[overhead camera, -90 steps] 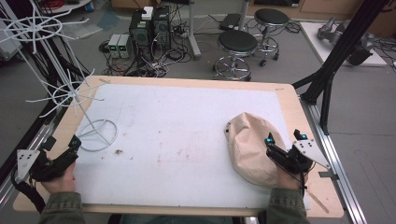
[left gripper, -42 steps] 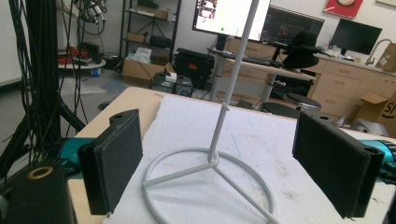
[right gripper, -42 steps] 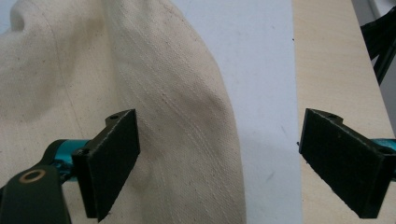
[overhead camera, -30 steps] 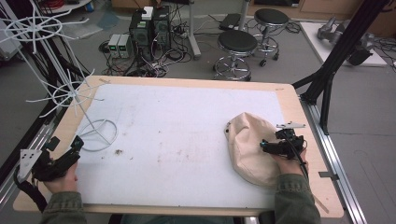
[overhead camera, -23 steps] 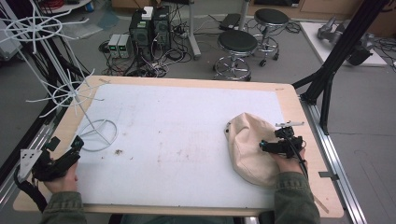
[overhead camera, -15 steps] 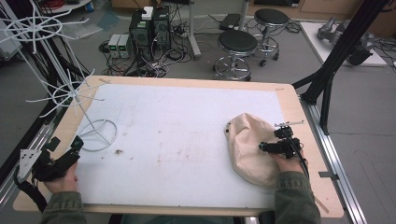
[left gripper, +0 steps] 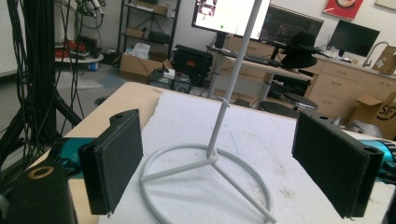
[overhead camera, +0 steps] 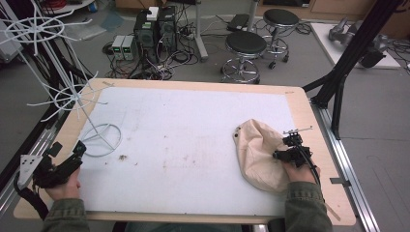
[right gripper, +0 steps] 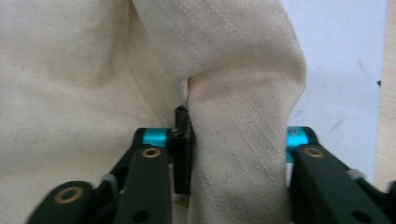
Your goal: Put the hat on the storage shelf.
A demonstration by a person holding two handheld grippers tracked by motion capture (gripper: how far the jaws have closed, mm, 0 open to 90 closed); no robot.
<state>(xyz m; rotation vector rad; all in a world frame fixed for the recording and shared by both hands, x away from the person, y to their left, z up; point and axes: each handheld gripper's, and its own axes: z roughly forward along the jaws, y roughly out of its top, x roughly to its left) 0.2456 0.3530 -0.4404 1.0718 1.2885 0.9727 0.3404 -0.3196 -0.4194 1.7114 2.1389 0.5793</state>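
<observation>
At the near left corner of the wooden counter with its white mat (overhead camera: pixel 193 130), the left gripper (overhead camera: pixel 67 162) rests in the person's left hand (overhead camera: pixel 63 186); its black fingers (left gripper: pixel 114 163) stand spread wide with nothing between them, pointing toward the far side; just beyond them, in the left gripper view, stands the white wire stand with a ring base and a slanted pole (left gripper: pixel 210 158), apart from both pads; in the high view the stand (overhead camera: pixel 99 137) sits near the left edge, its spoked arms reaching up and left; a few dark crumbs (overhead camera: pixel 122 157) lie on the mat just right of the ring.

Toward the right side of the counter lies the cream cloth hat of soft canvas (overhead camera: pixel 258 152), crumpled, near the right edge of the mat; the right gripper (overhead camera: pixel 290 152), held in the right hand (overhead camera: pixel 300 171), lies against the hat's right side; its fingers have just been closing, and in the right gripper view a raised fold of the cream fabric (right gripper: pixel 238 154) stands pinched between them, the left finger (right gripper: pixel 182 154) pressed into the crease; the hat still rests on the mat.
</observation>
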